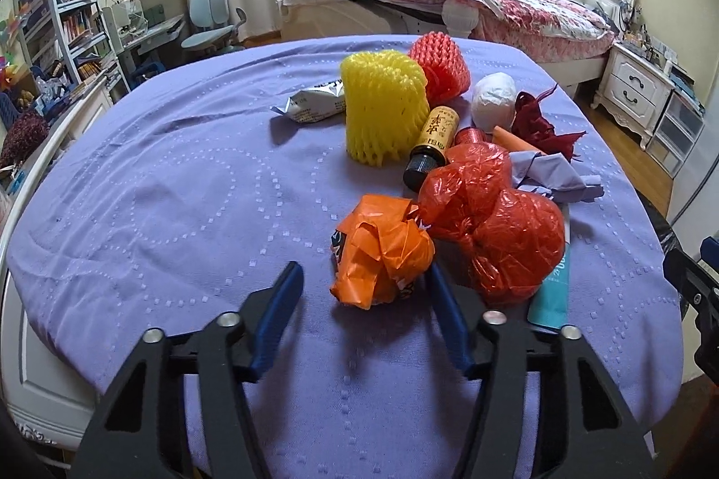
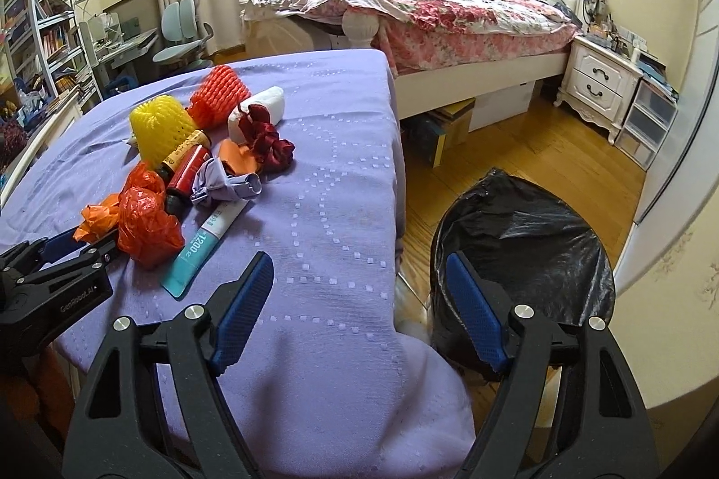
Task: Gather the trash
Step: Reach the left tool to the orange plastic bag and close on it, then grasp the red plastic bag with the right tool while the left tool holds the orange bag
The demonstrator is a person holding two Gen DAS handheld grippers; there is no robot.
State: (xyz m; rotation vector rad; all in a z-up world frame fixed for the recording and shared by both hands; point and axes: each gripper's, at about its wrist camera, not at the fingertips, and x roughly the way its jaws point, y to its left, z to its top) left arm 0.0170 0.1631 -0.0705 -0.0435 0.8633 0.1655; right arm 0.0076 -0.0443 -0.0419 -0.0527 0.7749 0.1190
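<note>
The left gripper (image 1: pixel 364 277) reaches into the lower centre of its view, its blue fingers (image 1: pixel 281 312) spread on either side of a crumpled orange plastic bag (image 1: pixel 382 254); the right finger seems to touch the bag, though the left stands clear, so no firm pinch shows. Just right of it lies a red plastic bag (image 1: pixel 494 227), partly over a teal tube (image 1: pixel 552 290). Higher up sit a yellow foam net (image 1: pixel 382 106), a red foam net (image 1: pixel 442 63), a brown bottle (image 1: pixel 433 142) and a white paper ball (image 1: pixel 493 101), all on the purple tablecloth (image 1: pixel 179 187). The right gripper (image 2: pixel 359 286) hangs spread and empty over the cloth's edge, with the black-lined trash bin (image 2: pixel 539 245) at lower right on the floor.
</note>
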